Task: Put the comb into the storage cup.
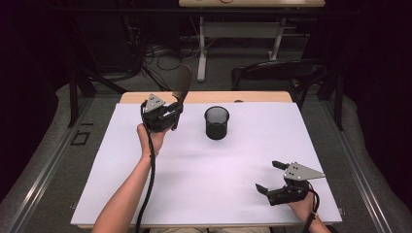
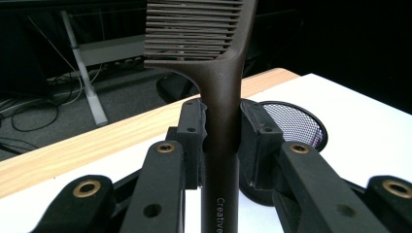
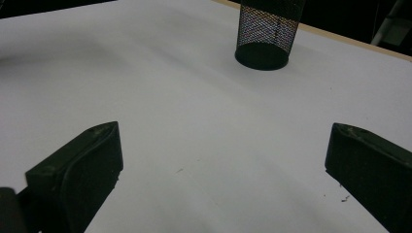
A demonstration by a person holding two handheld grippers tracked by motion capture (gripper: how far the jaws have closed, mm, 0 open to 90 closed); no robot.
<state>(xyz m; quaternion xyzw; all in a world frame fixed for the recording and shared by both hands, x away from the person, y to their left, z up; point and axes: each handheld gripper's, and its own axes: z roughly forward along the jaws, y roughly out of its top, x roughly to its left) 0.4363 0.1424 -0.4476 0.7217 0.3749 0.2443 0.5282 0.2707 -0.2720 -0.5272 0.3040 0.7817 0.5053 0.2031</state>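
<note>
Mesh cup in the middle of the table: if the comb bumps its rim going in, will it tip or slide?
The mesh cup looks light, all open wire, so it would probably slide on the smooth white table. It stands taller than wide and could tip if the comb hits high.

- The left gripper [image 1: 171,112] is raised over the far left part of the white table [image 1: 204,179], its jaws clamped on the handle of a dark comb [image 1: 181,83] that stands up and away from the person.
- A black mesh cup [image 1: 216,122] stands upright just to its right, apart from it.
- The right gripper [image 1: 270,175] rests near the table's right front, its 2 jaws spread wide with nothing between them.
</note>
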